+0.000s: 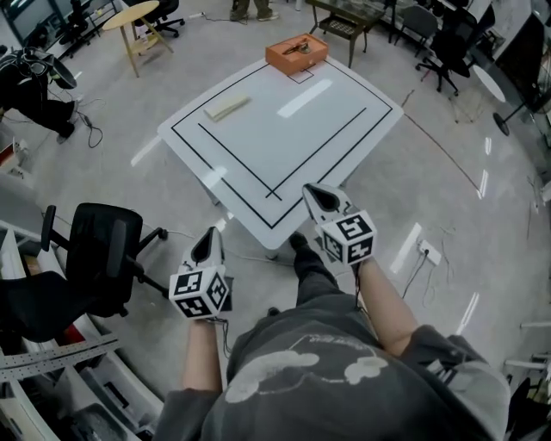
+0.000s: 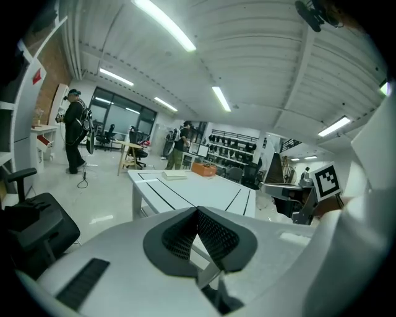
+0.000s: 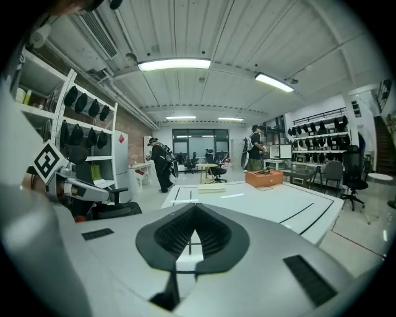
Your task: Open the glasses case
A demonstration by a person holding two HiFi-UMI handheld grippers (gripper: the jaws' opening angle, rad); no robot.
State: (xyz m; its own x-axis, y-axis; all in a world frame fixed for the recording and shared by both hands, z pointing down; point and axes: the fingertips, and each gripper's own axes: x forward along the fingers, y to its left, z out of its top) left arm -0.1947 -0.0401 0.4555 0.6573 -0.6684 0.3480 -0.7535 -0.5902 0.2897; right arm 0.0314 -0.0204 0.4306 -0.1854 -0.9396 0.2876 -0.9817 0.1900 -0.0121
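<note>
Presently a person stands at the near corner of a white counter (image 1: 284, 146) marked with black lines, a gripper in each hand. The left gripper (image 1: 212, 234) is held over the floor just off the counter's near-left edge; in its own view the jaws are together with nothing between them (image 2: 198, 217). The right gripper (image 1: 312, 191) shows with its tip over the counter's near-right edge, seen from the head view; its jaws are likewise closed and empty (image 3: 194, 210). Both point toward the far side of the counter. The glasses case (image 1: 227, 107), a pale flat oblong, lies closed on the far-left part of the counter, just outside the outer black line and well apart from both grippers; it also shows in the left gripper view (image 2: 174, 175) and the right gripper view (image 3: 211, 187). An orange box (image 1: 296, 52) sits at the counter's far edge with small items on top, too small to identify. A black office chair (image 1: 99, 250) stands on the floor to the person's left, and a round wooden table (image 1: 131, 15) stands beyond the counter.
</note>
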